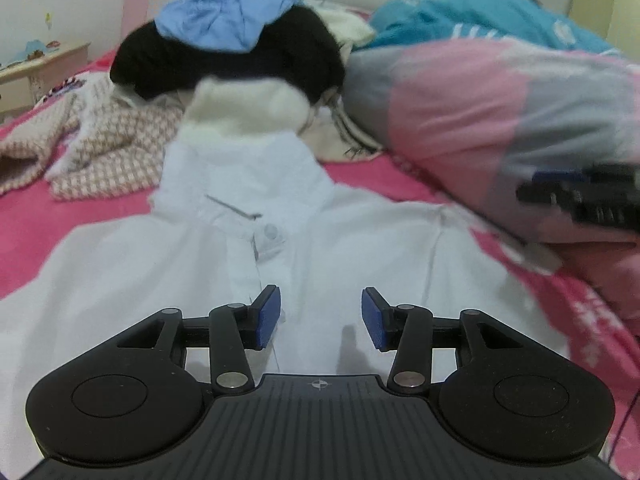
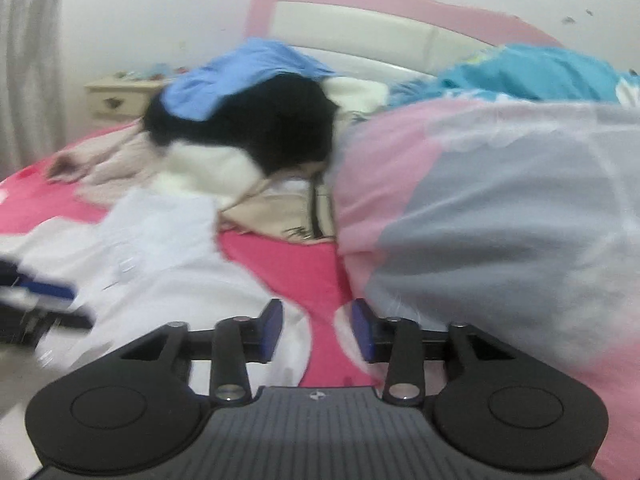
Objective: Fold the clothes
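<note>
The white shirt (image 1: 256,264) lies spread front-up on the pink bed sheet (image 1: 104,200), collar toward the pile of unfolded clothes (image 1: 228,60) at the headboard. The left gripper (image 1: 321,318) hangs above the shirt's button placket, jaws partly apart, nothing between the pads. The right gripper (image 2: 317,330) hangs over the shirt's right-hand edge and bare sheet, jaws likewise partly apart and empty.

Step in hand, as judged: the garment is laid out flat and no fold is yet visible. The next move calls for each gripper to descend to a shoulder or side seam, close on a single layer of cloth, and carry it toward the centre line.

The left wrist view shows the collar, button and full chest. The right wrist view shows the pink and grey quilt (image 2: 500,220) lying just beside the shirt, and the headboard (image 2: 360,28).
</note>
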